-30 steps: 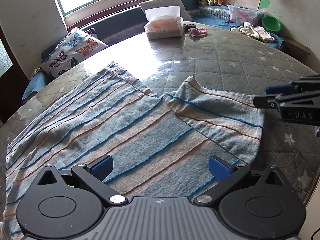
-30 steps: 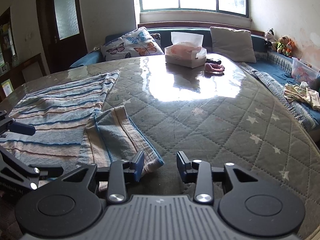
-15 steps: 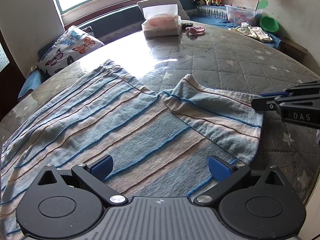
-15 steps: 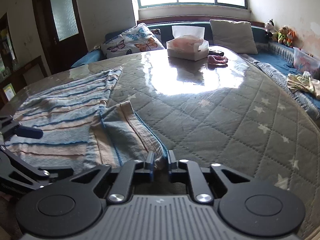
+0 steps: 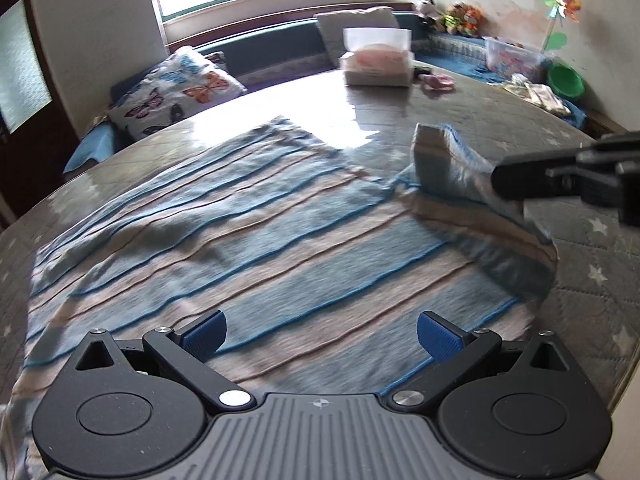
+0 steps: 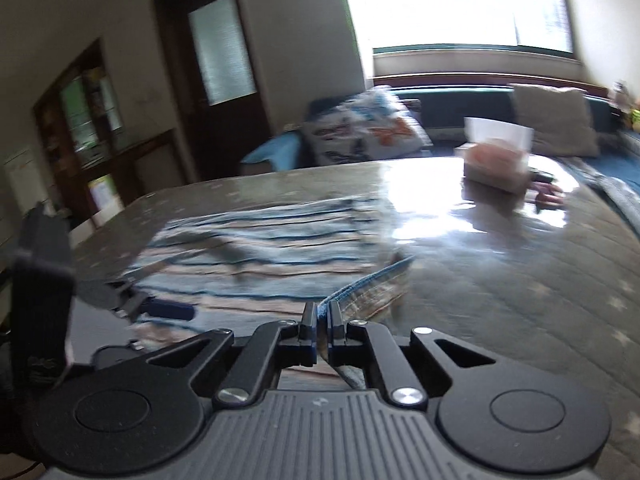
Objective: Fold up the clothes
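Stripes of blue and pale pink run across the shirt (image 5: 248,232), which lies spread flat on the round quilted table (image 5: 592,280). Its sleeve (image 5: 460,168) on one side is lifted off the table.

The right gripper (image 6: 319,322) has that sleeve's edge pinched tight between its jaws, which are closed all the way on the thin cloth. From the left wrist view the sleeve hangs from it like a little tent, with the rest sagging down to the shirt.

The left gripper (image 5: 320,334) is wide open with nothing between its blue pads (image 5: 204,334). It hovers over the shirt's near edge and does not seem to touch it.

I think this shirt is light, soft and floppy. It will bend wherever it is not held, and it could slide a bit on the shiny table. A good place to hold it is right at a hem or a corner, as the right gripper does now, because one thin layer is easy to pinch there. The open gripper could press down or grab the near hem to keep the shirt from sliding.

A tissue box (image 5: 378,62) and a butterfly pillow (image 5: 176,92) sit far off, out of the way.
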Demonstrator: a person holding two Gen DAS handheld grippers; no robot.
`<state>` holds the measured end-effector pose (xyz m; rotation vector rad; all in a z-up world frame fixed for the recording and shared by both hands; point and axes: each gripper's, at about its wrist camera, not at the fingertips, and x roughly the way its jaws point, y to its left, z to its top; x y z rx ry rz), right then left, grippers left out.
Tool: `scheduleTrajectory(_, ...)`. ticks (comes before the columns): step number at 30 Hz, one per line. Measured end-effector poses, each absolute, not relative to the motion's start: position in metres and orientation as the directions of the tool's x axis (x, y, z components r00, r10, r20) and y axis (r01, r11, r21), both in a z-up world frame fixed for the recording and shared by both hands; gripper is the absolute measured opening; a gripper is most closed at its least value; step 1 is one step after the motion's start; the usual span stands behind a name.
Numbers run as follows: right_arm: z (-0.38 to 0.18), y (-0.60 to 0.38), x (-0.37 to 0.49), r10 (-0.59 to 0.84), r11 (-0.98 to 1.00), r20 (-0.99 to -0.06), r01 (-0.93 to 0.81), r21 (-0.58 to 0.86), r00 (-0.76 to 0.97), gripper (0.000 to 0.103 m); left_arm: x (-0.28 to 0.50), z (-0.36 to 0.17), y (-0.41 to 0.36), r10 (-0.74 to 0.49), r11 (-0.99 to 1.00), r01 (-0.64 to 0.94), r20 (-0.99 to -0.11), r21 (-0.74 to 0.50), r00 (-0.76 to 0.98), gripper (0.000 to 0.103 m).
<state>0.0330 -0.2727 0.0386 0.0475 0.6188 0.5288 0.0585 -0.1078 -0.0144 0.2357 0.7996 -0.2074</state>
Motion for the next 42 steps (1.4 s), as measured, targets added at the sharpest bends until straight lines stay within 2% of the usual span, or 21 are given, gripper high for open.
scheduleTrajectory(3, 0.035, -0.249, 0.031, 0.518, 0.841, -0.555, -0.505, 0.192, 0.651, 0.004, 0.053, -0.015, -0.087, -0.077, 0.964, 0.237, -0.726, 0.121, 0.683, 0.103)
scheduleTrajectory(5, 0.031, -0.239, 0.031, 0.534, 0.828, -0.567, -0.525, 0.199, 0.627, 0.008, 0.049, -0.015, -0.073, -0.065, 0.97, 0.213, -0.726, 0.114, 0.685, 0.103)
scheduleTrajectory(8, 0.029, -0.236, 0.031, 0.538, 0.821, -0.58, -0.536, 0.197, 0.612, 0.016, 0.044, -0.014, -0.054, -0.044, 0.979, 0.174, -0.722, 0.107, 0.691, 0.103)
scheduleTrajectory(10, 0.028, -0.233, 0.031, 0.54, 0.817, -0.589, -0.543, 0.195, 0.601, 0.029, 0.041, -0.013, -0.043, -0.031, 0.984, 0.148, -0.719, 0.101, 0.695, 0.103)
scheduleTrajectory(12, 0.025, -0.232, 0.033, 0.53, 0.821, -0.597, -0.541, 0.183, 0.602, 0.035, 0.037, -0.011, -0.034, -0.018, 0.988, 0.123, -0.714, 0.095, 0.7, 0.103)
scheduleTrajectory(19, 0.011, -0.239, 0.07, 0.447, 0.875, -0.631, -0.457, 0.161, 0.634, 0.036, 0.021, -0.005, -0.004, 0.038, 0.995, 0.038, -0.701, 0.092, 0.712, 0.103)
scheduleTrajectory(23, 0.01, -0.253, 0.084, 0.383, 0.91, -0.639, -0.39, 0.138, 0.667, 0.038, 0.015, -0.002, -0.004, 0.035, 0.994, 0.045, -0.696, 0.096, 0.717, 0.103)
scheduleTrajectory(25, 0.009, -0.257, 0.089, 0.345, 0.924, -0.645, -0.366, 0.106, 0.682, 0.054, 0.013, 0.001, -0.018, -0.016, 0.992, 0.1, -0.69, 0.082, 0.723, 0.103)
scheduleTrajectory(26, 0.009, -0.259, 0.089, 0.329, 0.929, -0.645, -0.36, 0.089, 0.69, 0.057, 0.012, 0.002, -0.026, -0.043, 0.989, 0.129, -0.687, 0.074, 0.726, 0.102)
scheduleTrajectory(27, 0.008, -0.262, 0.09, 0.316, 0.932, -0.645, -0.354, 0.076, 0.695, 0.064, 0.011, 0.003, -0.033, -0.07, 0.985, 0.157, -0.683, 0.067, 0.727, 0.102)
scheduleTrajectory(28, 0.008, -0.264, 0.09, 0.307, 0.935, -0.646, -0.35, 0.066, 0.699, 0.074, 0.01, 0.004, -0.041, -0.096, 0.981, 0.185, -0.679, 0.06, 0.727, 0.102)
scheduleTrajectory(34, 0.005, -0.28, 0.086, 0.264, 0.949, -0.648, -0.314, 0.04, 0.714, 0.094, 0.016, 0.003, -0.086, -0.25, 0.936, 0.352, -0.678, 0.014, 0.691, 0.083)
scheduleTrajectory(37, 0.002, -0.287, 0.085, 0.247, 0.955, -0.651, -0.293, 0.041, 0.717, 0.1, 0.02, -0.002, -0.104, -0.304, 0.906, 0.424, -0.681, 0.01, 0.666, 0.075)
scheduleTrajectory(39, 0.0, -0.294, 0.083, 0.231, 0.961, -0.648, -0.273, 0.037, 0.725, 0.103, 0.022, -0.007, -0.113, -0.33, 0.888, 0.461, -0.69, 0.006, 0.645, 0.06)
scheduleTrajectory(42, 0.002, -0.303, 0.08, 0.226, 0.964, -0.639, -0.262, 0.039, 0.735, 0.103, 0.028, -0.015, -0.123, -0.359, 0.869, 0.495, -0.704, -0.012, 0.613, 0.044)
